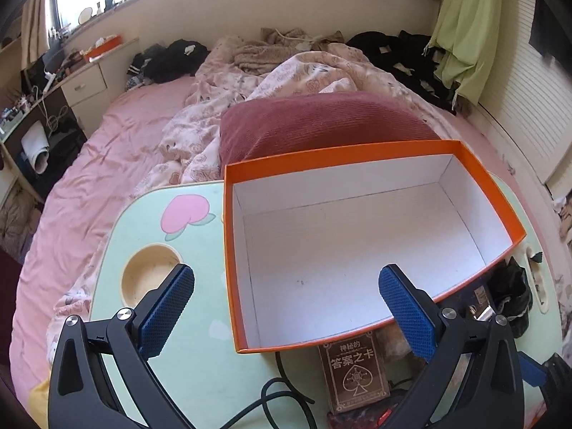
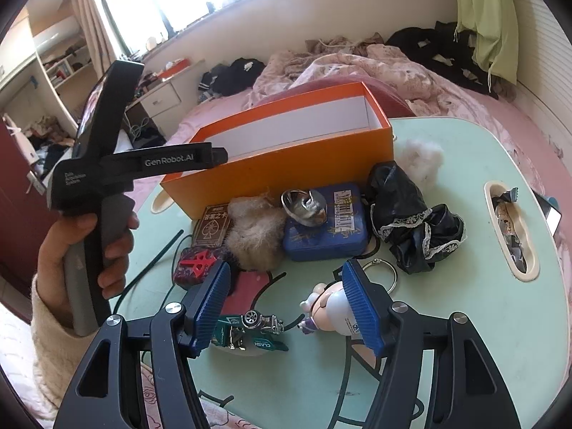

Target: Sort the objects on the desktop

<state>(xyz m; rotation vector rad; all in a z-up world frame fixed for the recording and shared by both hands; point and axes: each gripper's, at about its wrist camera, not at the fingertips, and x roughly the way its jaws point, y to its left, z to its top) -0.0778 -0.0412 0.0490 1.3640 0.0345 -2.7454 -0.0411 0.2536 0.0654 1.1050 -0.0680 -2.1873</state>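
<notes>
The left gripper (image 1: pixel 286 304) hangs tilted down over the orange box (image 1: pixel 357 236), jaws wide apart and empty. Only the right wrist view shows the hand (image 2: pixel 89 250) gripping its handle at left. The right gripper (image 2: pixel 282 307) has its jaws part open and empty; the toy car (image 2: pixel 250 332) lies low between them on the counter (image 2: pixel 464 286), the figurine (image 2: pixel 329 304) beside the right pad.

- Your left gripper (image 1: pixel 286 296) and right gripper (image 2: pixel 286 304) have black frames, silver screws and blue textured pads (image 1: pixel 168 309).
- White "GenRobot.AI" lettering marks the left one's side.
- Your sleeve (image 2: pixel 43 325) is cream knit.
</notes>
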